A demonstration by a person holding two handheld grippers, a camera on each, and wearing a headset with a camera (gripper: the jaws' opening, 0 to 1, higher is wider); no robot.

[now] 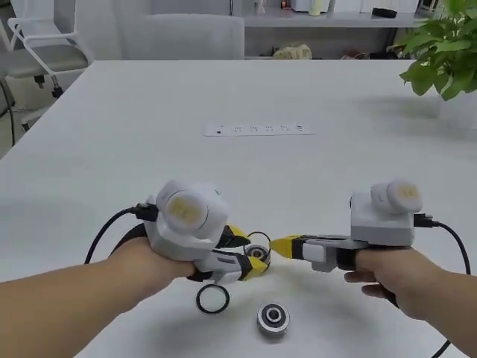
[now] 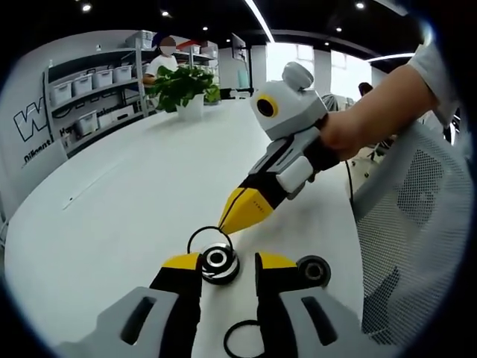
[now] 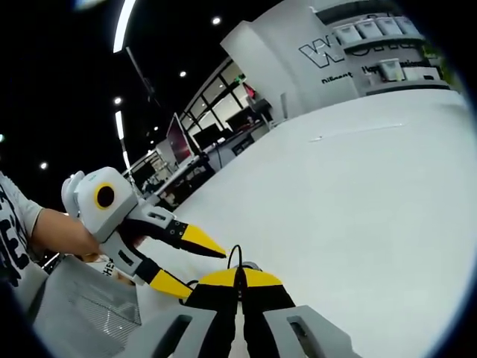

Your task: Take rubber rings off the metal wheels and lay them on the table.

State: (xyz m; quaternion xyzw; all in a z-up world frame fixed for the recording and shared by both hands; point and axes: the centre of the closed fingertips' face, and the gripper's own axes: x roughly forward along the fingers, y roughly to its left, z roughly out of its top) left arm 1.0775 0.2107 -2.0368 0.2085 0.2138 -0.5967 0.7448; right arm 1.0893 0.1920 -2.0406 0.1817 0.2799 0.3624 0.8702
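On the white table (image 1: 149, 112), close to its near edge, the left gripper (image 1: 250, 256) has its jaws half apart around a metal wheel (image 2: 218, 261), with a gap on one side. The right gripper (image 3: 239, 276) pinches a thin rubber ring (image 2: 203, 229) just above this wheel. A second wheel (image 1: 273, 317) and a loose ring (image 1: 212, 299) lie nearer the edge.

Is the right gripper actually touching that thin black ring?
Touching. The right gripper view shows the right gripper with its jaws closed on the rubber ring, which sticks up between them.
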